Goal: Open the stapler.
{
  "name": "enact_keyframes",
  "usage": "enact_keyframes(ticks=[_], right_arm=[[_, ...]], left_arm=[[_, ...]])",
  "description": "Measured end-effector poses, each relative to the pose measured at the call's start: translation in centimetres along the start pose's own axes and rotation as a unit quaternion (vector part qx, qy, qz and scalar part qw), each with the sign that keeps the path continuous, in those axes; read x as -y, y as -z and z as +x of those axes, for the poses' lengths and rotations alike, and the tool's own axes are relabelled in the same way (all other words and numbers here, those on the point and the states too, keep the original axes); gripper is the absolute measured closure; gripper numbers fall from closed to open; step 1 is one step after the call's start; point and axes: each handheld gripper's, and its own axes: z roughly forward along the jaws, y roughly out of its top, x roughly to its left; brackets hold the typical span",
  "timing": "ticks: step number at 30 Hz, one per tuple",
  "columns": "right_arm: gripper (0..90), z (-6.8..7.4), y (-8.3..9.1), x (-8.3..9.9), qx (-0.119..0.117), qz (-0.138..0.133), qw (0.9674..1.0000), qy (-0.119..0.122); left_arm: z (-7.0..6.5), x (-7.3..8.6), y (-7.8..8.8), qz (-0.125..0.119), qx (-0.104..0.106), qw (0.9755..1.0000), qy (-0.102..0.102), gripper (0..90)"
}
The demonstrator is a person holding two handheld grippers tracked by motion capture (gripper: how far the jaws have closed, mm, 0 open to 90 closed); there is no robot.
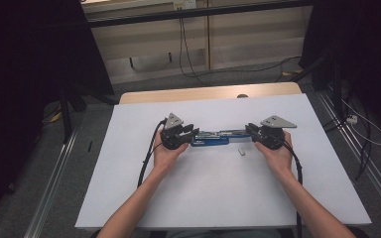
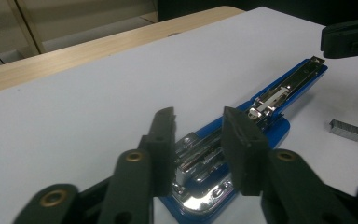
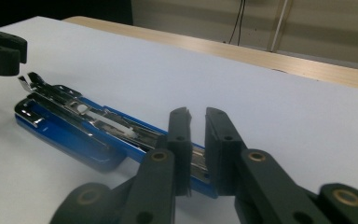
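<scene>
Stapler: the blue stapler (image 1: 213, 138) lies opened out flat on the white counter (image 1: 213, 198), stretched between my two tools, its long axis running from one tool across to the other.
Which way it lies: from my left tool (image 2: 198, 140) it runs forward and away toward the other tool; from my right tool (image 3: 196, 140) it runs away to the far left.
Left tool: jaws part open, a moderate gap, straddling the chromed rear end of the stapler; I cannot tell whether the pads (image 2: 237, 144) touch the metal yet.
Right tool: jaws narrow, only a slim gap, set over the tip of the opened magazine rail; they look close around it, but I cannot tell whether they grip it.
Nearer hand: each hand sits at its own end, so neither is nearer overall.
Staples: a small strip of staples (image 2: 345, 129) lies loose on the counter, just beside the stapler's far half, on my side of it, nearer my right tool.
Judgement: loading looks likely; the strip would need lining up along the rail's axis.
</scene>
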Motion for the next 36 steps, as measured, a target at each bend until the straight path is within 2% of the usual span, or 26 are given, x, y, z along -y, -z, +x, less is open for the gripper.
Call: enact_keyframes(ticks=[3, 7, 10, 12, 15, 19, 23, 25, 29, 33, 36], right_arm=[[73.0, 0.1, 0.2, -0.2, -0.005, -0.004, 1.0, -0.001], [59.8, 0.1, 0.4, -0.3, -0.013, -0.004, 0.9999, -0.004], [45.5, 0.2, 0.5, -0.4, -0.008, -0.006, 0.9999, 0.005], [39.5, 0.2, 0.5, -0.4, -0.003, -0.007, 1.0, 0.006], [25.7, 0.2, 0.6, -0.4, 0.004, -0.005, 1.0, -0.002], [15.3, 0.0, 0.8, -0.4, 0.004, -0.008, 0.9999, -0.01], [11.7, 0.2, 1.0, -0.5, -0.001, -0.015, 0.9998, -0.009], [11.2, 0.3, 1.0, -0.6, -0.005, -0.015, 0.9998, -0.009], [10.5, 0.4, 1.0, -0.6, -0.002, -0.013, 0.9999, -0.008], [9.0, 0.4, 1.4, -0.7, -0.002, -0.014, 0.9999, -0.008], [9.5, 0.3, 1.8, -0.6, -0.003, -0.016, 0.9998, -0.012]], left_arm=[[0.0, 0.1, 0.3, -0.001, -0.008, 1.0, -0.001, 55.7], [0.1, 0.2, 0.6, 0.0, -0.015, 0.9999, 0.001, 45.4], [-0.1, 0.3, 1.0, 0.004, -0.022, 0.9998, 0.0, 33.6], [-0.1, 0.3, 1.3, 0.005, -0.028, 0.9996, 0.004, 27.2], [0.0, 0.3, 1.9, -0.004, -0.039, 0.9992, 0.001, 17.5], [0.2, 0.8, 2.5, 0.004, -0.048, 0.9988, 0.003, 8.7], [0.1, 0.9, 3.3, -0.004, -0.045, 0.999, -0.002, 6.4], [0.0, 0.9, 3.5, -0.014, -0.038, 0.9991, 0.017, 6.4], [-0.4, 1.2, 4.1, -0.014, -0.029, 0.9993, 0.018, 6.2], [-0.2, 1.8, 5.0, -0.009, -0.037, 0.9991, 0.017, 5.6], [-0.3, 2.2, 5.9, -0.003, -0.057, 0.9984, 0.009, 6.1]])
